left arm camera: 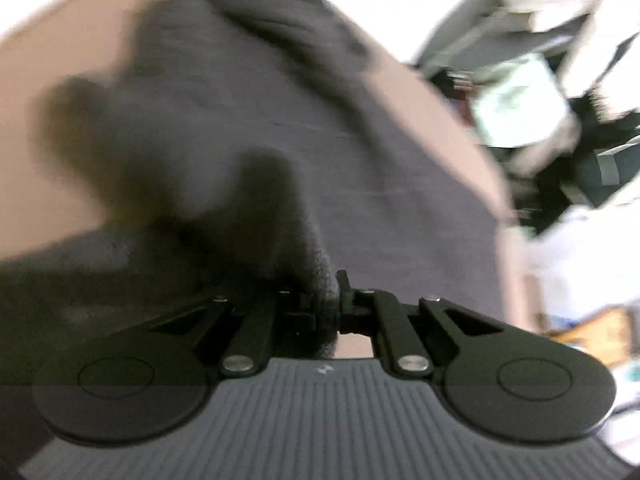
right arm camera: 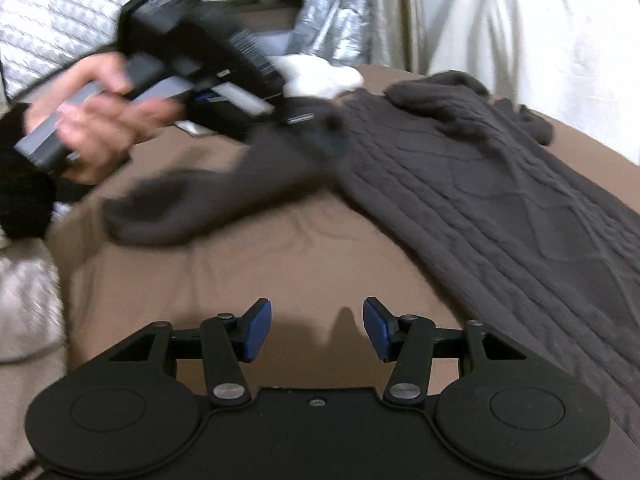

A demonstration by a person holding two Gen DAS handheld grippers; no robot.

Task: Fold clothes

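The left tongs [left arm camera: 328, 304] are clamped on a fold of the dark grey sweater [right arm camera: 500, 184], which sprawls across the brown bed [right arm camera: 248, 280] ahead and to the right of the right tongs [right arm camera: 317, 330]; these hang parted over bare bedding, gripping nothing.

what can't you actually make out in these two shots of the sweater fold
- Left wrist view: motion blur smears the sweater; the knit pinched in the left gripper hides its pads.
- Right wrist view: the left hand is blurred; the sweater's lower end runs off the right edge; white fabric behind is unidentifiable.
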